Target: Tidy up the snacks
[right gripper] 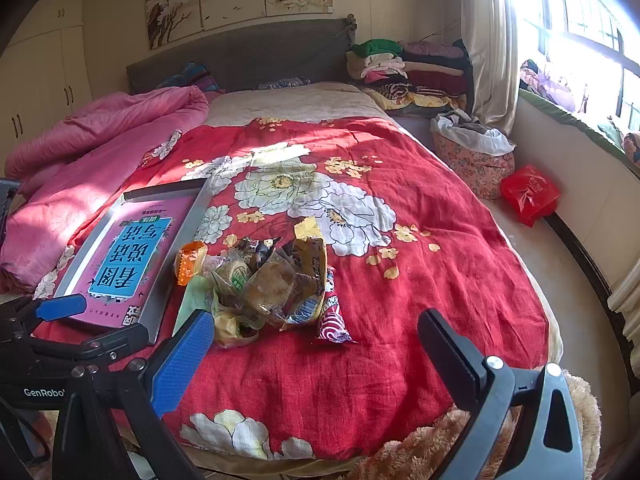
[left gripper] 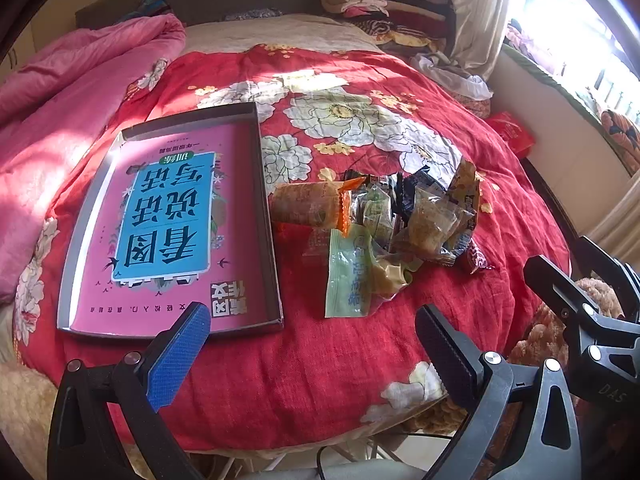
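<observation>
A pile of wrapped snacks [left gripper: 384,220] lies on the red flowered bedspread [left gripper: 320,360]; it also shows in the right wrist view [right gripper: 264,284]. To its left sits a shallow grey box lid [left gripper: 268,216] with a pink and blue printed bottom, seen too in the right wrist view [right gripper: 160,320]. My left gripper [left gripper: 312,344] is open and empty, hovering near the bed's front edge before the pile. My right gripper [right gripper: 316,344] is open and empty, just right of the left one. A red-and-white wrapped candy [right gripper: 332,316] lies at the pile's right.
A pink quilt [right gripper: 100,148] is bunched at the left. Folded clothes [right gripper: 404,68] are stacked at the headboard. A flowered basket [right gripper: 472,160] and a red bag [right gripper: 528,192] sit on the bed's right side, by the wall under the window. A fuzzy tan rug [right gripper: 420,448] lies below.
</observation>
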Demonstrator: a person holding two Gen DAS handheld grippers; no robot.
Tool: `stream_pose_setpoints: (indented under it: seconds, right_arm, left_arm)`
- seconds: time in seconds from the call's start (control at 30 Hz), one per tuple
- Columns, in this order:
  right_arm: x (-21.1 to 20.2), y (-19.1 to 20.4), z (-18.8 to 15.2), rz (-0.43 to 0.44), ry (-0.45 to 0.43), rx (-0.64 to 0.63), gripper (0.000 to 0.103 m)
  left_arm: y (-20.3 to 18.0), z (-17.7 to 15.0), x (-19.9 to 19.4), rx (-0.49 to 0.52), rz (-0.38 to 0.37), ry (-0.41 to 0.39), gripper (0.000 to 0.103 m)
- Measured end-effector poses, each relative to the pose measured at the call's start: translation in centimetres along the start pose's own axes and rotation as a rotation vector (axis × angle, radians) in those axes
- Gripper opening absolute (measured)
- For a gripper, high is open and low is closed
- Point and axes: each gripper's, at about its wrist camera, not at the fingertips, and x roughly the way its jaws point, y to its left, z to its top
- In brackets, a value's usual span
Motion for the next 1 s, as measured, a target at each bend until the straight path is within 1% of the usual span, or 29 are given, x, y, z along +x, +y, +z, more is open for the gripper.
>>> stream_pose_setpoints:
  seconds: [1.0]
  right_arm:
    - [0.19,-0.14,0.2,0.001,0.003,0.01,0.103]
  left_arm:
    - [-0.11,0.11,-0.51,0.016,0.012,-0.022,0.102]
